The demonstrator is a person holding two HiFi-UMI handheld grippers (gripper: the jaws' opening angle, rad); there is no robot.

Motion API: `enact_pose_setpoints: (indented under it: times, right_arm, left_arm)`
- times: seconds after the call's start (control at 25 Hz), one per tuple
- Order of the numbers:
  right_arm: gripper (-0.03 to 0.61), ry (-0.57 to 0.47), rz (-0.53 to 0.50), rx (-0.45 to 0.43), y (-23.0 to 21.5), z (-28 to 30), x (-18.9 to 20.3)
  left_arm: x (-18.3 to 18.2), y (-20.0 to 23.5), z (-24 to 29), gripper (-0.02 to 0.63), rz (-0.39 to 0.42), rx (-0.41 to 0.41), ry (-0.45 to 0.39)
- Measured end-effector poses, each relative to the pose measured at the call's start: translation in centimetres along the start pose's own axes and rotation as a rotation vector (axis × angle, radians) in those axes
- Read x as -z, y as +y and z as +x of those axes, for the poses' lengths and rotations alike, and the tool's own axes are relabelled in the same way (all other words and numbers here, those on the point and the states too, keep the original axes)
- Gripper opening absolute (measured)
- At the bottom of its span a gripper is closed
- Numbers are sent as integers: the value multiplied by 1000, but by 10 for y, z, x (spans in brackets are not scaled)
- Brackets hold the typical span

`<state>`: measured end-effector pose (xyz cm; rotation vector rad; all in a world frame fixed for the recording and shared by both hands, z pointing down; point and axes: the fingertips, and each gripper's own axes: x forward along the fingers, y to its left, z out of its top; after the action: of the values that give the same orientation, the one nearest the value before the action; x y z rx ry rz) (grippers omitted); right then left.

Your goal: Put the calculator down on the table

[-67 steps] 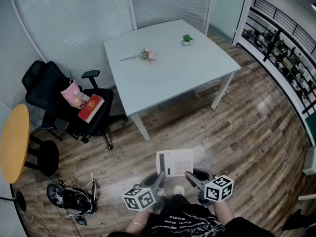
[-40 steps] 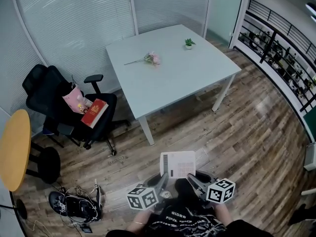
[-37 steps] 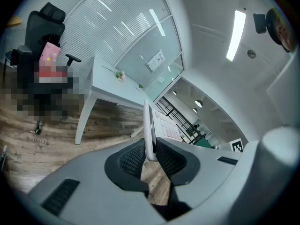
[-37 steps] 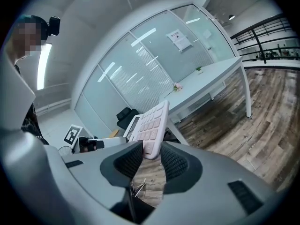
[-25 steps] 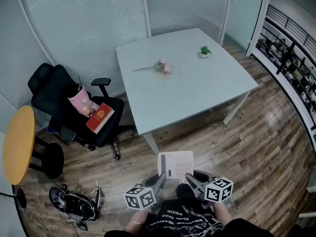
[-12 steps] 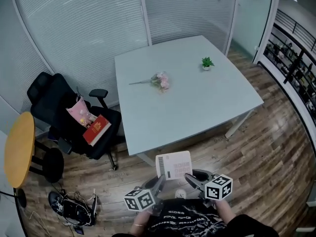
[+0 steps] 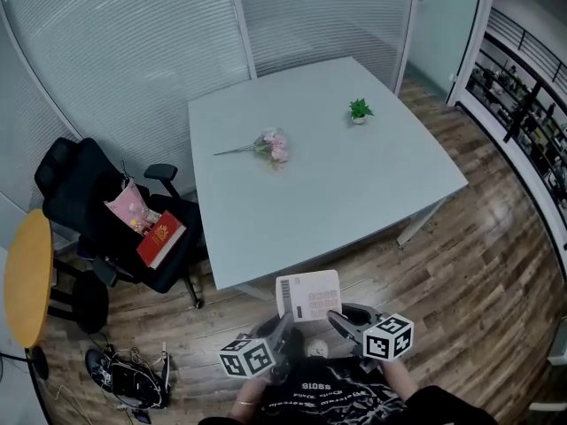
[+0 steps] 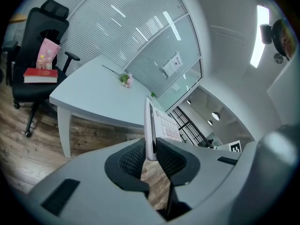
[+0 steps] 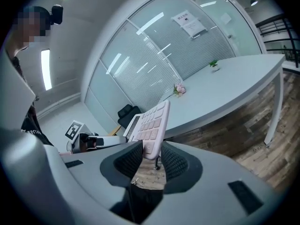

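Jaws of the left gripper (image 7: 285,324) and right gripper (image 7: 337,320) each pinch a near corner of the calculator (image 7: 308,295), likely so it stays flat, low in the middle of the frame, near the counter (image 7: 372,175) but not on it.

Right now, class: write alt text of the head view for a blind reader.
The left gripper and right gripper clamp a white calculator between them, just short of a pale table bearing pink flowers and a small plant.
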<state>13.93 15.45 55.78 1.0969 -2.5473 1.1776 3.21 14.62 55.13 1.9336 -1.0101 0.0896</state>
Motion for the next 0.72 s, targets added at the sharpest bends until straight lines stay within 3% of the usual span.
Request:
enact_pose_setpoints:
  times: [0.24, 0.44, 0.72]
  right_arm:
    - [130, -34, 30, 37, -21, 20, -20]
    - [130, -61, 35, 74, -45, 42, -60]
    - [130, -56, 35, 101, -62, 99, -110]
  left_arm:
    - [-25, 15, 31, 80, -23, 30, 9]
    - [-66, 20, 68, 80, 14, 82, 29]
    - [-131, 53, 102, 80, 23, 92, 53]
